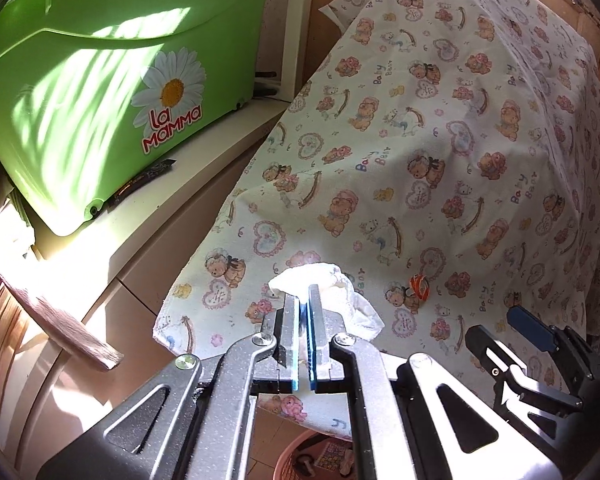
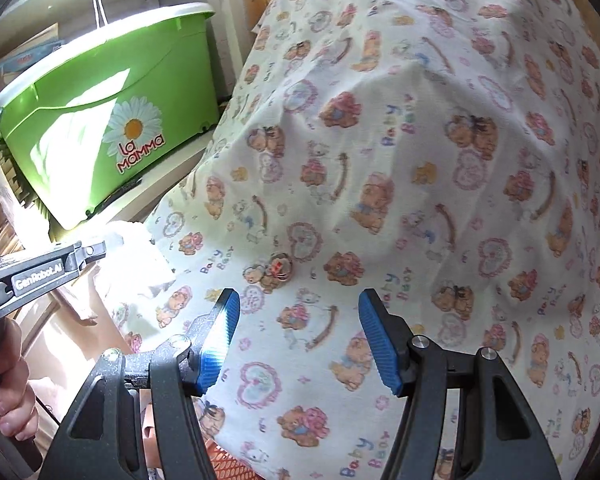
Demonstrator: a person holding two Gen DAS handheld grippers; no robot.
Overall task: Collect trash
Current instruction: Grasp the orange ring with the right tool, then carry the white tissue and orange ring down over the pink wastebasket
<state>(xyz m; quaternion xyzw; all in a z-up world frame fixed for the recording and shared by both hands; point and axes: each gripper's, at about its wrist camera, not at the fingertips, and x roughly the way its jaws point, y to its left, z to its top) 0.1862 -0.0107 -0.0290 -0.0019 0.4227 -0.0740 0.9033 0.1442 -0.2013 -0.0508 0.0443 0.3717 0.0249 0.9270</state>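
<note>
My left gripper (image 1: 303,294) is shut on a crumpled white tissue (image 1: 340,284) and holds it above the near edge of a bear-print cloth (image 1: 440,140). The tissue (image 2: 140,252) also shows at the left of the right wrist view, pinched in the left gripper's fingers (image 2: 94,250). A small orange-and-white wrapper (image 1: 419,283) lies on the cloth right of the tissue; it also shows in the right wrist view (image 2: 278,270). My right gripper (image 2: 298,300) is open and empty, just below that wrapper, above the cloth (image 2: 420,140).
A green "La Mamma" tub (image 1: 112,92) stands on a white cabinet (image 1: 140,240) to the left. A pink basket (image 1: 316,456) sits on the floor below the cloth's edge. A dark flat packet (image 1: 140,184) lies under the tub.
</note>
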